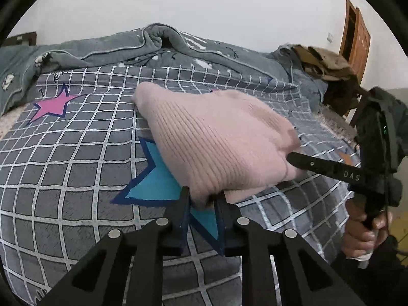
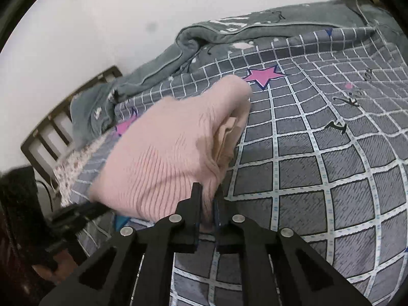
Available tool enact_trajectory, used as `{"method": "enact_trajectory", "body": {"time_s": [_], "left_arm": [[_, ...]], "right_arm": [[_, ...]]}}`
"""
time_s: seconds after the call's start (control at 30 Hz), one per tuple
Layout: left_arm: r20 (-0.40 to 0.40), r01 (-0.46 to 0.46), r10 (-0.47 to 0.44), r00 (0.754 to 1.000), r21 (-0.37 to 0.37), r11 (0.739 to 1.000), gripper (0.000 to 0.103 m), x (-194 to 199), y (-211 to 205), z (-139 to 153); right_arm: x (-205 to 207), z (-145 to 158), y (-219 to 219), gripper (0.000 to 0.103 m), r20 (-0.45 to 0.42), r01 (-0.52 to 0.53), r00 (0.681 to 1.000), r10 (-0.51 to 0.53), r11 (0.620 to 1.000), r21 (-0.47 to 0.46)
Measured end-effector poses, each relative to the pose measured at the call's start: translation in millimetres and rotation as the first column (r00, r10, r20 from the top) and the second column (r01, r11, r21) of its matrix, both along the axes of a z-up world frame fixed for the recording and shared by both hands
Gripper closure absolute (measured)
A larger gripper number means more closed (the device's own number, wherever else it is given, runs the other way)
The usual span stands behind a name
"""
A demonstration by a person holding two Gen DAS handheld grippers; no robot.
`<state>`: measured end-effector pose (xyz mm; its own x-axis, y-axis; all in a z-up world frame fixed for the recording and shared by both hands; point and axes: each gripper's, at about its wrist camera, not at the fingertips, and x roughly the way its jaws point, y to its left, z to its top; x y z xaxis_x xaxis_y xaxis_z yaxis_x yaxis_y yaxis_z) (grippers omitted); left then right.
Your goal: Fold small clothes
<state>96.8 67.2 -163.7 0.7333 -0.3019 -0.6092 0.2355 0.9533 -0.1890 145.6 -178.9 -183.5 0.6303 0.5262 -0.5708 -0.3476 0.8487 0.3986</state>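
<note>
With both grippers pinched onto its near edge, the pink knit garment (image 1: 216, 137) lies bunched on the grid-patterned bedsheet (image 1: 63, 178), partly over a blue star print (image 1: 153, 183). Left gripper (image 1: 202, 199): jaws narrow, clamped on the near-left corner of the knit. Right gripper (image 2: 207, 196): jaws narrow, clamped on the near-right corner; in the left wrist view one of its fingers (image 1: 329, 167) reaches into the fabric from the right, with the person's hand (image 1: 362, 237) on the handle.

Judgement: two corner grips on one hem suggest the edge is being held taut so it can be carried over as a straight fold line; a single grip would let the soft knit sag. An inner beige layer (image 2: 227, 137) shows at the open side, so layers may slip apart.

Containers: none seen. Grey quilt (image 1: 158, 40) is pushed back toward the wall; brown cloth pile (image 1: 329, 63) sits well apart.
</note>
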Motion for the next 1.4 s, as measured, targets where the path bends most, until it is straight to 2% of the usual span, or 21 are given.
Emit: {"method": "enact_trajectory", "body": {"time_s": [0.07,0.13,0.17,0.2,0.27,0.33,0.4,0.43,0.5,0.57,0.6,0.67,0.77,0.9,1.07,1.17,1.3,1.4], "left_arm": [[0.008,0.007,-0.007,1.000,-0.048,0.999,0.076,-3,7,5],[0.028,0.008,-0.006,1.000,-0.078,0.997,0.073,-5,11,10],[0.038,0.006,-0.003,0.999,-0.081,0.997,0.067,-4,11,13],[0.048,0.004,0.000,0.999,-0.084,0.996,0.057,-4,11,16],[0.080,0.008,-0.001,0.997,-0.096,0.995,0.045,-1,9,23],[0.096,0.007,0.004,0.995,-0.111,0.994,0.045,5,7,30],[0.093,-0.007,0.016,0.996,-0.103,0.995,0.045,18,-1,37],[0.095,-0.014,0.022,0.995,-0.088,0.996,0.045,25,-6,41],[0.100,-0.023,0.029,0.995,-0.055,0.998,0.045,37,-14,44],[0.091,-0.033,0.038,0.995,-0.059,0.998,0.045,46,-19,41],[0.074,-0.038,0.042,0.996,-0.058,0.998,0.045,50,-21,37],[0.026,-0.076,0.076,0.997,-0.016,0.997,0.046,59,-26,24],[0.014,-0.105,0.104,0.994,0.050,0.993,0.045,59,-29,14],[-0.001,-0.108,0.108,0.994,0.022,0.994,0.045,54,-21,14],[-0.030,-0.114,0.114,0.993,-0.001,0.993,0.043,49,-14,14],[-0.051,-0.123,0.122,0.991,-0.013,0.992,0.043,45,-12,16],[-0.042,-0.147,0.147,0.988,0.019,0.989,0.044,33,-15,23],[-0.044,-0.162,0.162,0.986,0.017,0.987,0.044,22,-15,28]], "right_arm": [[-3,11,-1,0.081,0.035,-0.005,0.999,0.005,1.000,-0.001],[-6,27,-2,0.067,0.091,-0.007,0.996,0.006,1.000,0.004],[-4,33,-1,0.059,0.117,-0.006,0.993,0.006,1.000,-0.002],[-1,38,0,0.058,0.136,-0.007,0.991,0.008,1.000,-0.011],[12,45,6,0.058,0.143,-0.005,0.990,0.009,1.000,-0.028],[31,44,9,0.058,0.120,0.022,0.993,-0.019,0.999,-0.026],[50,37,12,0.091,0.086,0.062,0.995,-0.059,0.997,-0.039],[54,34,13,0.091,0.084,0.061,0.995,-0.057,0.997,-0.040],[50,36,11,0.093,0.150,0.076,0.986,-0.067,0.996,-0.056],[45,36,3,0.093,0.171,0.086,0.982,-0.080,0.996,-0.026],[49,31,3,0.093,0.150,0.084,0.986,-0.077,0.996,-0.043],[54,18,10,0.093,0.125,0.096,0.989,-0.082,0.989,-0.114],[49,15,11,0.092,0.139,0.095,0.987,-0.077,0.987,-0.130],[45,19,9,0.084,0.128,0.085,0.989,-0.067,0.987,-0.139],[32,29,3,0.083,0.137,0.101,0.987,-0.085,0.988,-0.116],[22,33,3,0.083,0.134,0.107,0.987,-0.089,0.985,-0.137],[9,39,0,0.080,0.127,0.115,0.987,-0.094,0.979,-0.168],[1,43,-6,0.075,0.105,0.115,0.990,-0.099,0.979,-0.167]]}}
